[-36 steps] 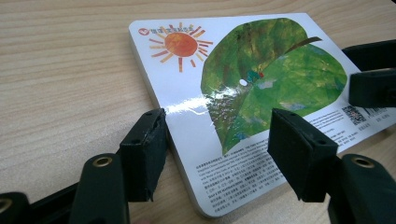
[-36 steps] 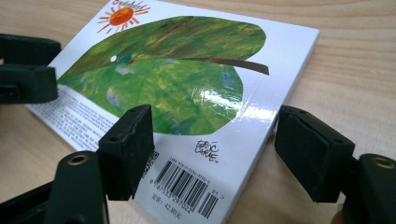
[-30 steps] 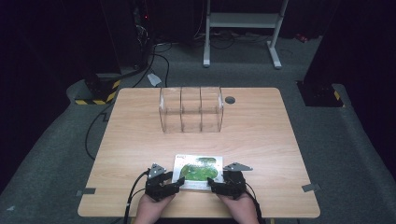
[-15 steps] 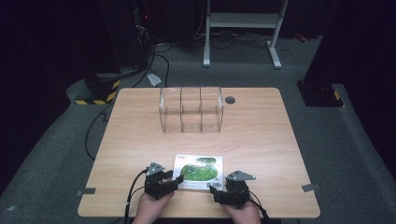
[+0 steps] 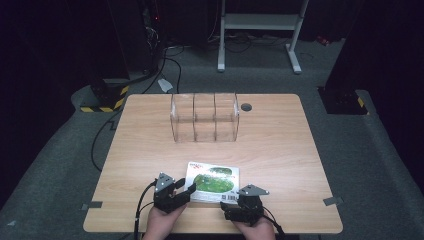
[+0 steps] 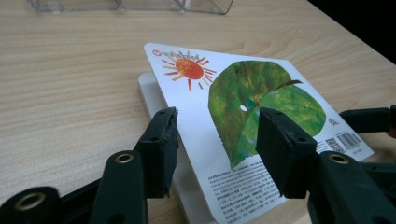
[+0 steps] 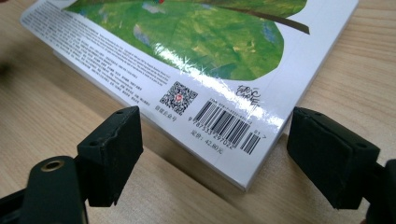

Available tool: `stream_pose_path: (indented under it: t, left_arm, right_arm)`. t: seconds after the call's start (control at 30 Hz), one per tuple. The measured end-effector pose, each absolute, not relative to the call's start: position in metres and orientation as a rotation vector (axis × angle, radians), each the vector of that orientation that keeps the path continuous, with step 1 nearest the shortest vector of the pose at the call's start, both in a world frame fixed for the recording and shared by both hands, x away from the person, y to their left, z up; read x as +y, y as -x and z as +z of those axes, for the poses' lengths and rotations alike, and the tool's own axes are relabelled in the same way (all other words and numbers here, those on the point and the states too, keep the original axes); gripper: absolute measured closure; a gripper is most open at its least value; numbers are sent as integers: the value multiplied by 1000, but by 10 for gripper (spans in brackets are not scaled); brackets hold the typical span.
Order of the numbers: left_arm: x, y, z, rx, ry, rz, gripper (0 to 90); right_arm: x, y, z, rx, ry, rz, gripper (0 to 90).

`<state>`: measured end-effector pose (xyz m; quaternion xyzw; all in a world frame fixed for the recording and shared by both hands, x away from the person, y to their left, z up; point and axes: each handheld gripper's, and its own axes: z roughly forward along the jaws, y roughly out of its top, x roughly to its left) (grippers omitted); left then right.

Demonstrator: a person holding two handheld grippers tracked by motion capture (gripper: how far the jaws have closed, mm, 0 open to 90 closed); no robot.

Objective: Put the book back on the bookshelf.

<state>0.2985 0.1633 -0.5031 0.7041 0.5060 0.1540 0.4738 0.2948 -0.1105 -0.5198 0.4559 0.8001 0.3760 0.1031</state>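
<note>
While flat on the table (image 5: 280, 150), book (image 5: 212, 181) lies between both grippers' spread fingers (image 6: 161, 149).

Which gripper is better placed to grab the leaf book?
Probably the left gripper: its open jaws already straddle an edge of the white picture book with the green leaf. The right gripper is open too, just short of the barcode corner.

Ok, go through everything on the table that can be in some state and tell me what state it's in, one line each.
Book: closed, lying flat on the table, back cover with barcode up.
Clear organizer: upright, all three compartments empty.
Left gripper: open, jaws over the book's near-left corner, not clamped.
Right gripper: open, jaws either side of the barcode corner, not clamped.
</note>
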Motion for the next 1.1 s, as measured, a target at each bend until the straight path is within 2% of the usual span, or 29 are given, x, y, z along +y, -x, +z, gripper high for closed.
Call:
stream_pose_path:
  t: [0.2,0.47,0.67,0.9,1.03,1.1]
  left_arm:
    - [162,-295,-495,1189,-1708,417,481]
    - [162,-291,-490,1171,-1695,397,477]
    - [162,-290,-488,1156,-1694,408,475]
    - [165,-294,-491,1159,-1700,366,469]
    - [168,-299,-495,1179,-1712,328,432]
    - [168,-303,-497,1160,-1736,275,379]
  right_arm:
    - [-108,-292,-521,2362,-1308,1086,163]
    - [-106,-293,-522,2343,-1301,1060,169]
    - [-104,-291,-522,2309,-1294,1026,230]
    - [-108,-292,-522,2297,-1331,1063,236]
    - [-110,-293,-522,2296,-1338,1081,247]
    - [-110,-293,-522,2295,-1346,1084,250]
